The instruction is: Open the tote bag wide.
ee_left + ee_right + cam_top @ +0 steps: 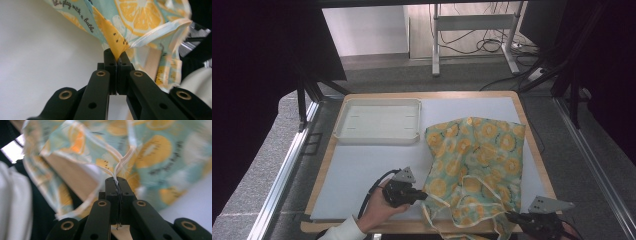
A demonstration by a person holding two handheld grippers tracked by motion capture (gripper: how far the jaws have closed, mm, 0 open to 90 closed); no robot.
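A thin cloth [474, 160] printed with orange and lemon slices on pale green lies rumpled on the right half of the white table mat [367, 175], its near edge hanging over the table's front. My left gripper [426, 196] is shut on the cloth's near left edge; in the left gripper view the jaws pinch a yellow fold of the cloth [117, 47]. My right gripper [508, 216] sits at the front right corner, shut on the cloth's hem; in the right gripper view a white hemmed edge of the cloth [120, 167] runs into the closed jaws.
An empty white tray [378, 132] stands at the back left of the mat. The wooden table edge [532, 145] borders the mat. Metal rails run along both sides, and a desk frame with cables stands beyond the table.
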